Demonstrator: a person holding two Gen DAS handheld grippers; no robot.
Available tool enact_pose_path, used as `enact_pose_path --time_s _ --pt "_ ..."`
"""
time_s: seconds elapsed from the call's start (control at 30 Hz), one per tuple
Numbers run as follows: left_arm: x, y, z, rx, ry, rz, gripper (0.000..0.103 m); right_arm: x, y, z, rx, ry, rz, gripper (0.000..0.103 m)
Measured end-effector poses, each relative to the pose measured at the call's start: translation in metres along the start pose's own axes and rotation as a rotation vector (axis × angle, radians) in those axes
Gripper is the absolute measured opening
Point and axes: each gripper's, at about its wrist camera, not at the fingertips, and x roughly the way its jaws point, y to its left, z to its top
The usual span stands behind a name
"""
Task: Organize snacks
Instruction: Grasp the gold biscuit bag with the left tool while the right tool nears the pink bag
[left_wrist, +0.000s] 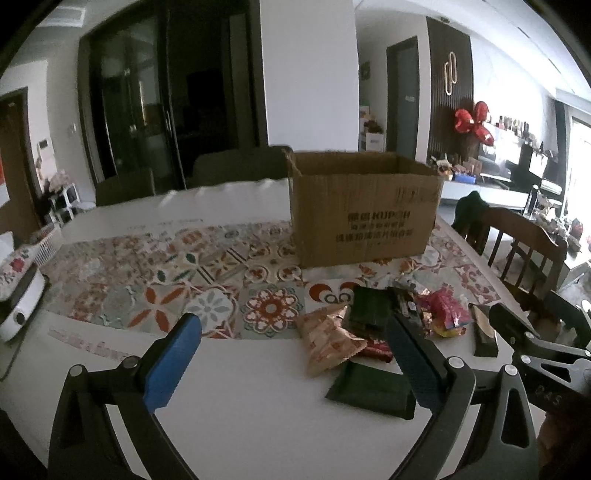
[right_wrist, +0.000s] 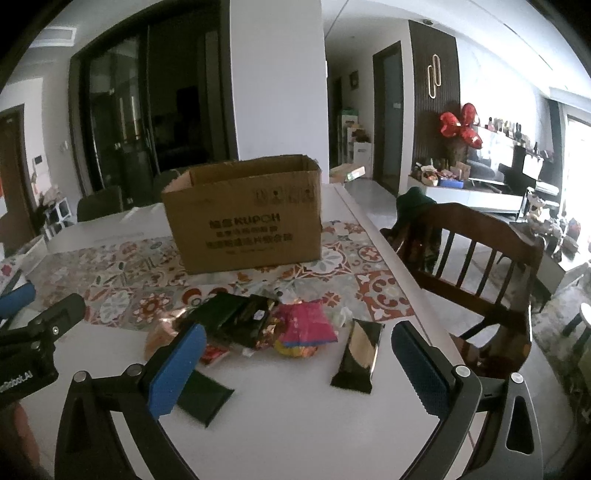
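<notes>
A: Left wrist view?
B: Left tool (left_wrist: 291, 354) is hovering over the bench (left_wrist: 258, 406), jaws spread wide, gripping nothing. Snacks (left_wrist: 373, 328) are lying in a pile just past its right finger; box (left_wrist: 364, 206) is standing open behind them on the mat (left_wrist: 184, 288).

A: Right wrist view?
B: Right tool (right_wrist: 295, 365) is also gaping, empty. Dark bar (right_wrist: 358, 354) is lying between its fingers, apart from the pile. Chair (right_wrist: 476, 258) is sitting at the bench's right edge.
</notes>
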Motion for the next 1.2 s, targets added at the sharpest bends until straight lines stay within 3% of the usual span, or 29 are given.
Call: enact_pose_path --time_s 0.5,0.93,1.2 --pt "0.085 -0.007 0.000 -0.060 0.178 -0.032 0.088 0.082 -0.005 0.003 -0.013 0.100 -0.007 0.092" --pt "0.124 -0.009 -0.009 -0.081 0.271 -0.040 0.074 0.125 -0.006 -0.006 -0.010 0.171 0.014 0.078" --pt "0.139 -0.010 -0.013 -0.095 0.315 -0.070 0.060 0.136 -0.004 -0.009 -0.010 0.200 0.033 0.071"
